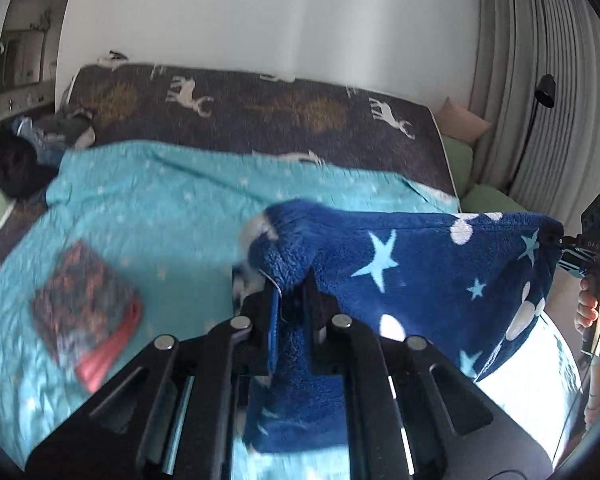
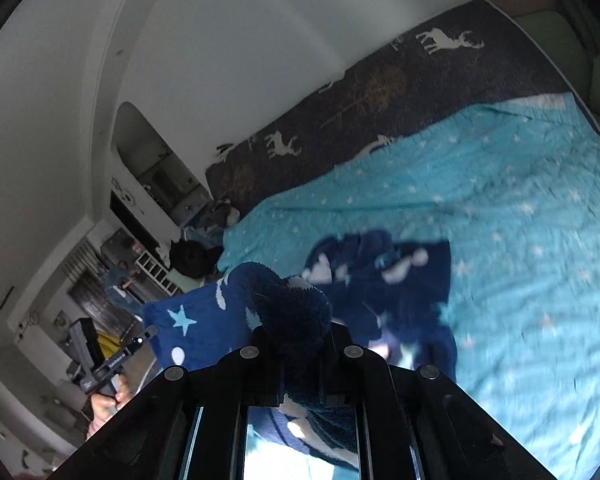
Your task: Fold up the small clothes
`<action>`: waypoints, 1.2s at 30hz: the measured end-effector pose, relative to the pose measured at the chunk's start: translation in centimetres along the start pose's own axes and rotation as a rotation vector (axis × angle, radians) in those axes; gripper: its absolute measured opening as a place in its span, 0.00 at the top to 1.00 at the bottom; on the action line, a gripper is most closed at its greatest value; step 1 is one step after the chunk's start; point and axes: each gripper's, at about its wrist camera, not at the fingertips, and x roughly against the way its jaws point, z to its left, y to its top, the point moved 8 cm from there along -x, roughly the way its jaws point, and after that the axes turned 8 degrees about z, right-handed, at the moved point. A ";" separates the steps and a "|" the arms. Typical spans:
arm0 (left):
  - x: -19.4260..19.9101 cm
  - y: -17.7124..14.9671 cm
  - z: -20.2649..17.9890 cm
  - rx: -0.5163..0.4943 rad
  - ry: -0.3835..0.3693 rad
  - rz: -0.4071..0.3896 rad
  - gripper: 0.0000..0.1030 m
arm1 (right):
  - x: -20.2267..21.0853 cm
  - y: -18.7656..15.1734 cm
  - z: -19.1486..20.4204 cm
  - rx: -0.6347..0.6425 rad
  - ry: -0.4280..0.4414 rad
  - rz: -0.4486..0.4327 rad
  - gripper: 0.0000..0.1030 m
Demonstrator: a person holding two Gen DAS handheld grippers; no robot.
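A small navy fleece garment [image 1: 420,264] with light blue stars and white dots hangs stretched in the air above the bed. My left gripper [image 1: 292,292] is shut on one corner of it. My right gripper [image 1: 554,246] is shut on the opposite corner at the right. In the right wrist view my right gripper [image 2: 296,344] is shut on a bunched fleece corner of the garment [image 2: 292,312], and the left gripper [image 2: 146,336] shows at the garment's far end. A second navy piece [image 2: 384,276] lies flat on the turquoise quilt [image 2: 520,220].
A folded dark patterned garment with a red edge [image 1: 84,300] lies on the quilt [image 1: 148,208] at left. A dark deer-print blanket [image 1: 260,116] covers the far side by the white wall. Clothes pile [image 1: 48,136] at far left. Grey curtains [image 1: 540,80] and a floor lamp [image 1: 545,90] at right.
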 end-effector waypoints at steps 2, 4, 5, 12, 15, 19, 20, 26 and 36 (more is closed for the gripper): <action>-2.3 2.2 0.4 -0.009 0.019 -0.017 0.89 | -2.1 2.9 -0.3 0.005 0.000 -0.011 0.91; -5.1 3.5 1.4 -0.006 0.054 -0.012 0.89 | -4.2 5.0 -1.3 -0.001 -0.015 -0.009 0.91; -7.0 3.9 2.1 0.002 0.072 0.004 0.89 | -6.1 6.1 -2.5 -0.014 -0.036 0.003 0.91; -21.5 0.4 6.7 0.051 0.176 0.227 0.88 | -17.3 6.7 -14.9 -0.222 -0.227 0.159 0.89; -24.2 -1.8 6.9 0.034 0.193 0.288 0.87 | -20.4 3.5 -19.5 -0.316 -0.280 0.237 0.84; -24.2 -2.2 7.1 0.021 0.209 0.298 0.80 | -20.4 2.1 -21.5 -0.405 -0.188 0.211 0.80; -23.8 -2.0 7.3 0.027 0.217 0.298 0.75 | -20.0 2.2 -21.6 -0.418 -0.183 0.208 0.78; -18.7 -1.2 9.0 0.079 0.210 0.245 0.50 | -13.2 1.8 -21.1 -0.395 -0.284 0.153 0.41; -13.2 -12.9 9.5 0.308 -0.052 0.460 0.22 | -6.2 -10.7 -15.6 -0.352 -0.089 0.338 0.27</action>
